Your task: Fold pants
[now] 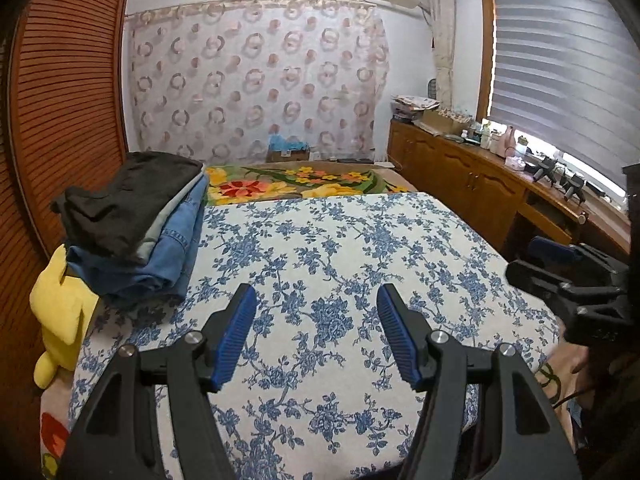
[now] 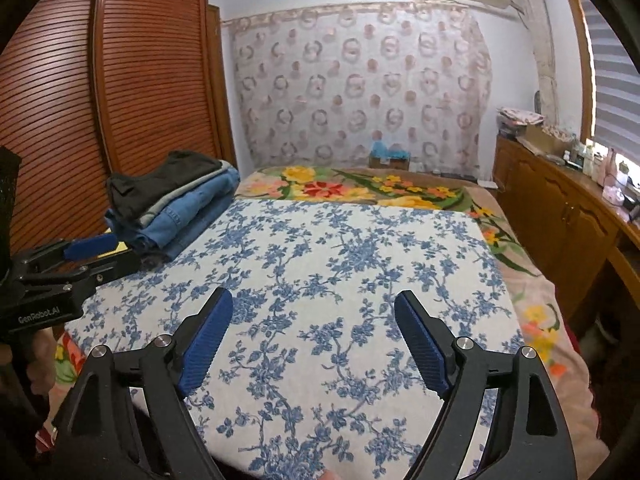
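Observation:
A stack of folded pants [image 1: 136, 220] lies at the far left of the blue-flowered cloth [image 1: 328, 256]: a black pair on top, a grey one under it, blue denim below. The right wrist view shows the same stack of pants [image 2: 176, 204] at the left. My left gripper [image 1: 316, 304] hovers open over the cloth with nothing between its blue pads. My right gripper [image 2: 314, 312] also stands open and empty above the flowered cloth [image 2: 320, 264]. Each gripper shows at the edge of the other's view: the right gripper [image 1: 568, 272], the left gripper [image 2: 80, 256].
A yellow plush toy [image 1: 60, 320] lies left of the stack. A flowered blanket [image 2: 380, 188] covers the bed beyond the cloth. A slatted wooden wardrobe [image 2: 120, 100] stands at the left, a wooden cabinet [image 2: 560, 216] with clutter at the right under a window blind.

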A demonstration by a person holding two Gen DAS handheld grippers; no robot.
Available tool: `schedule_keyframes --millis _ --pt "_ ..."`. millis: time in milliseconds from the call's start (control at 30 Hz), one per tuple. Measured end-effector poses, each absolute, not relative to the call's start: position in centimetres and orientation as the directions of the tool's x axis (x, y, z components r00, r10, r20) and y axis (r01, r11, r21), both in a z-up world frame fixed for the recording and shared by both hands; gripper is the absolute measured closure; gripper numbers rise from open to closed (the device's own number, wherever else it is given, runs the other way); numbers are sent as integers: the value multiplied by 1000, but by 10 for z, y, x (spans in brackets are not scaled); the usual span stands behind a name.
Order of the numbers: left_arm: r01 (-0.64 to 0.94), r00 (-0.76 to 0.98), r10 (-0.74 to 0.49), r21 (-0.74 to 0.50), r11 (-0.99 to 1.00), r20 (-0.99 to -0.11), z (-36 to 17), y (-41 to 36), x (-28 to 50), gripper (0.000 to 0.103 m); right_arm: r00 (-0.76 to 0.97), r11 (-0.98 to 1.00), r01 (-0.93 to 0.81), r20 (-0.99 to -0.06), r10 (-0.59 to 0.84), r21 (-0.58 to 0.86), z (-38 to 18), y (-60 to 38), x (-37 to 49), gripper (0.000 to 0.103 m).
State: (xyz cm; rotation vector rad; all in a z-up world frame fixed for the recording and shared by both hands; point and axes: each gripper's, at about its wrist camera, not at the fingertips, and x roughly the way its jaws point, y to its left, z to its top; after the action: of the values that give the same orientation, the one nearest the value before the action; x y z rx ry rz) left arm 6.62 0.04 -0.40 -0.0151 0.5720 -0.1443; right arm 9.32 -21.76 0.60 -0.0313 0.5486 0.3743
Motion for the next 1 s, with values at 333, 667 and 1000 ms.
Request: schedule_keyframes --millis 333,667,1000 --pt "121 826 -130 -54 991 -548 -7 -4 58 41 811 953 -295 -509 287 68 2 -229 79 15" --pt "107 854 -105 -27 994 -510 13 -6 47 40 841 964 -259 -477 255 60 20 -235 75 14" --pt "106 872 -108 -31 994 -477 39 -4 41 40 876 971 -237 -423 231 39 47 -234 65 14"
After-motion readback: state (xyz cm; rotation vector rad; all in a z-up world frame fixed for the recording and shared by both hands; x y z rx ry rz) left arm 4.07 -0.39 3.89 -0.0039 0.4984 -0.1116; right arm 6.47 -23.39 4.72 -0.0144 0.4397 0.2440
